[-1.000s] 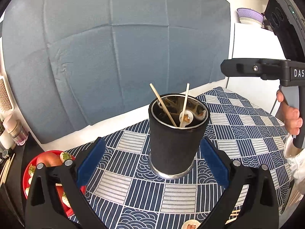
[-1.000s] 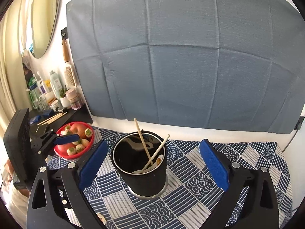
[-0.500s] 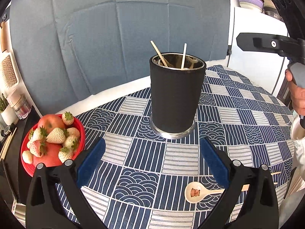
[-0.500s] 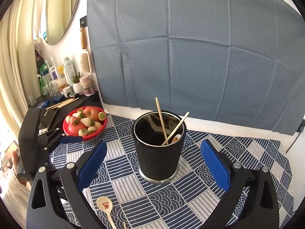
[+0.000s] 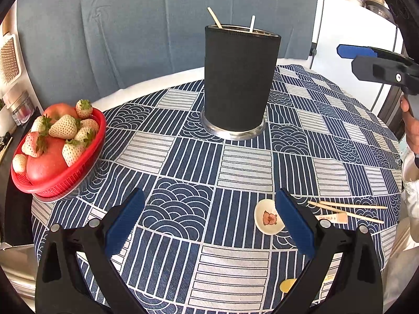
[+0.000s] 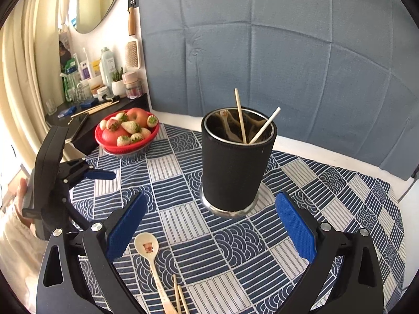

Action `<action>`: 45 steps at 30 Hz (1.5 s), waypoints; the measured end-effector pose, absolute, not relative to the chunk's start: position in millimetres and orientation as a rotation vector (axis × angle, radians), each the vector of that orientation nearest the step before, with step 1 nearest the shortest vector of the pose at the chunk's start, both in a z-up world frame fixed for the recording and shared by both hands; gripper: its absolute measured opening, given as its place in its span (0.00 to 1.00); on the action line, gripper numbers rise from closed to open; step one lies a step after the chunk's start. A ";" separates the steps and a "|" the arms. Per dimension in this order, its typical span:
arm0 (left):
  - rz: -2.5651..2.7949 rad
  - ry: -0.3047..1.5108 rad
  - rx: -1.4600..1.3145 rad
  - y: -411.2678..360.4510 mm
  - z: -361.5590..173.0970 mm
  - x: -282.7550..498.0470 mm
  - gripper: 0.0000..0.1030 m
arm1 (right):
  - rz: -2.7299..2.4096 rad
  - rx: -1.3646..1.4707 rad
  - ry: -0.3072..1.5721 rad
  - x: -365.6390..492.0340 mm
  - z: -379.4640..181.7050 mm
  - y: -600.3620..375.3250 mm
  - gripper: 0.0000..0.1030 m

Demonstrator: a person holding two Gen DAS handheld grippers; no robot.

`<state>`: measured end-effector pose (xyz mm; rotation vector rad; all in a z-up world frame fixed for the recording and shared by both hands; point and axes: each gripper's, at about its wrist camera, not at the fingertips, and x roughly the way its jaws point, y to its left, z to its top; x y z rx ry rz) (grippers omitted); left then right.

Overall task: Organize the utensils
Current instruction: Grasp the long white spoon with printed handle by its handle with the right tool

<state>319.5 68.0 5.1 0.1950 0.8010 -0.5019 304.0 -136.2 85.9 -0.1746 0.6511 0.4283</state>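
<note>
A black holder [image 6: 234, 167] with a steel rim and base stands upright, two pale sticks [image 6: 240, 116] leaning out of it. Near its foot lie a white spoon [image 6: 148, 248], bowl up, and two chopsticks [image 6: 179, 297] just beside its handle.

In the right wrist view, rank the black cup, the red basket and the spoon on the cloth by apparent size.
1. Black cup.
2. Red basket, though it sits farther back, so its true size is unsure.
3. Spoon, partly cut off by the frame.
</note>
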 end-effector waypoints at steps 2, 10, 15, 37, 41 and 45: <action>-0.512 0.815 0.197 67.5 -0.9 319.3 0.94 | 0.428 -0.197 0.667 301.1 75.9 -135.2 0.92; -0.581 0.879 0.169 65.8 -23.8 318.9 0.94 | 0.428 -0.302 0.730 287.8 28.2 -130.8 0.92; -0.584 0.883 0.177 62.1 -28.1 319.0 0.94 | 0.479 -0.345 0.792 277.8 -2.3 -126.3 0.92; -0.658 0.950 0.259 29.3 -36.4 308.8 0.09 | 0.740 -0.452 0.841 243.0 -52.6 -103.9 0.90; -0.650 0.945 0.267 33.6 -35.0 304.7 0.08 | 0.745 -0.470 0.841 243.1 -54.9 -102.5 0.74; -0.647 0.943 0.265 37.0 -31.4 304.0 0.08 | 0.761 -0.475 0.886 249.3 -58.4 -100.9 0.55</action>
